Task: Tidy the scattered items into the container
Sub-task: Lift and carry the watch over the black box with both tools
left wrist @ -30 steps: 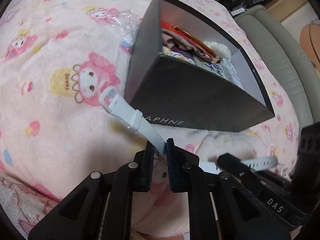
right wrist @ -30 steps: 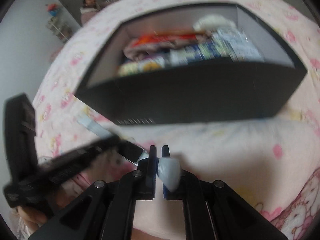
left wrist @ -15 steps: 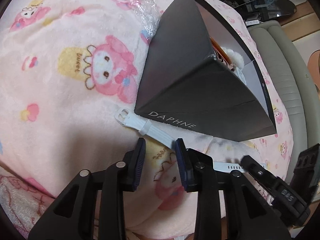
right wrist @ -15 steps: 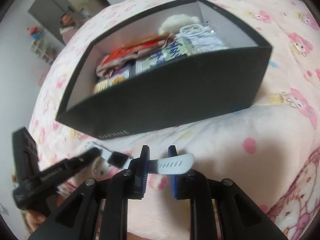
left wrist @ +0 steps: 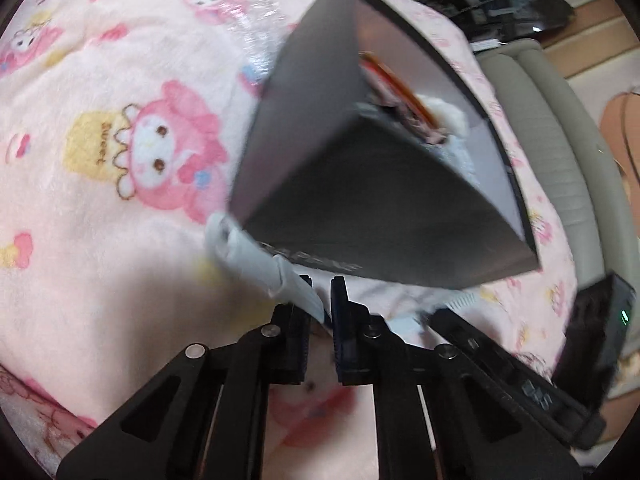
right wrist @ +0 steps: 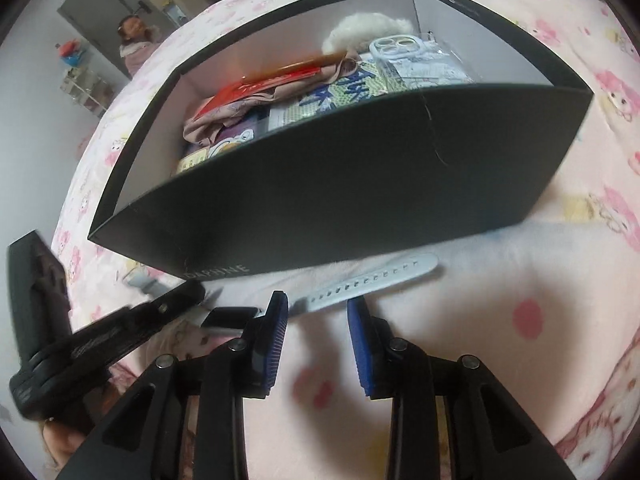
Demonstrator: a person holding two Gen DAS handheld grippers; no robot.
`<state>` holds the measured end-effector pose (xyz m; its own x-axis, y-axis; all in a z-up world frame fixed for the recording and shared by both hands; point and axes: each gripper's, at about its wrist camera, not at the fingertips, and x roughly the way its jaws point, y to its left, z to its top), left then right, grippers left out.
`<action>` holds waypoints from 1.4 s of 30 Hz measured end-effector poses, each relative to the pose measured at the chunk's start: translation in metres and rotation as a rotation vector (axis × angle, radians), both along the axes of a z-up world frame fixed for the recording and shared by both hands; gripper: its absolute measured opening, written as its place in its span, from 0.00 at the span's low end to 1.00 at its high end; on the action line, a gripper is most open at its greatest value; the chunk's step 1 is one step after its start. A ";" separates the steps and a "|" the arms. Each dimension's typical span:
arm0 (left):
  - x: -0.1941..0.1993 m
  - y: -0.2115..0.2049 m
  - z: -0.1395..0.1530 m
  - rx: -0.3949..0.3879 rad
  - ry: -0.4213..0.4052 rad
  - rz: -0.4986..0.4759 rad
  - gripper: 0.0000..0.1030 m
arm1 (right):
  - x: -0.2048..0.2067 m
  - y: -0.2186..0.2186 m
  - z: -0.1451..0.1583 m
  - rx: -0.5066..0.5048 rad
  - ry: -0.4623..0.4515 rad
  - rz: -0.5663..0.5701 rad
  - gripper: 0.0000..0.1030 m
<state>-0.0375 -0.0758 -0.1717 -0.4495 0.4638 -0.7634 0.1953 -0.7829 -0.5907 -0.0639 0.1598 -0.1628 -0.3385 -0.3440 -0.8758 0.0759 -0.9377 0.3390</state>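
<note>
A black box (right wrist: 340,184) is sitting on a pink cartoon-print blanket (left wrist: 100,152), open at the top, pale grey inside, pale lettering low on its near wall. It is holding a crowded pile: a red flat packet (right wrist: 264,84) lying over pinkish fabric (right wrist: 216,120), a blue-and-green printed packet (right wrist: 340,96) in the middle, a small cartoon-printed item near the front wall, a white fluffy thing (right wrist: 368,26) at the back, and a clear phone case (right wrist: 400,50) resting on pale packaging at the right end. In the left wrist view only the red edge and the white fluff (left wrist: 444,116) are showing over the box (left wrist: 360,200) rim.

A white-strapped watch (right wrist: 360,282) is lying outside, on the blanket just in front of the box's near wall, its dark face (right wrist: 228,316) to the left and the holed strap end stretching right.

The left gripper (left wrist: 322,312) is pinching the buckle-side strap (left wrist: 256,260), jaws nearly together with the strap between the pads; the buckle end is sticking out toward the box corner. The right gripper (right wrist: 317,316) is opening, jaws standing well apart, pads not pressing on anything; the holed strap is passing just beyond its fingertips. The left gripper (right wrist: 120,328) is showing as a dark blurred arm at the watch's left side.
</note>
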 end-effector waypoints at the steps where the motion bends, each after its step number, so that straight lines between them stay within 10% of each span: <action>1: 0.003 0.000 0.002 0.007 0.011 -0.007 0.08 | 0.000 0.000 0.001 -0.008 0.009 0.005 0.18; 6: 0.010 -0.006 0.004 0.029 0.006 0.028 0.08 | 0.004 0.009 0.019 -0.043 0.075 -0.001 0.18; 25: 0.000 -0.006 -0.027 0.152 -0.092 0.134 0.41 | -0.031 0.011 -0.024 -0.171 -0.128 -0.101 0.35; 33: -0.010 0.026 -0.034 0.012 -0.126 0.088 0.41 | -0.035 -0.016 -0.048 -0.121 -0.147 -0.034 0.36; 38: -0.007 0.035 -0.032 -0.010 -0.120 0.061 0.12 | -0.026 -0.027 -0.045 -0.038 -0.069 0.054 0.17; 42: 0.003 0.045 -0.017 0.008 -0.043 0.020 0.08 | -0.014 -0.024 -0.028 -0.077 -0.015 0.069 0.07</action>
<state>-0.0350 -0.0310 -0.1891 -0.4256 0.4616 -0.7783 0.2361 -0.7737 -0.5879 -0.0783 0.1354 -0.1903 -0.2984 -0.4322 -0.8510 0.1332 -0.9017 0.4112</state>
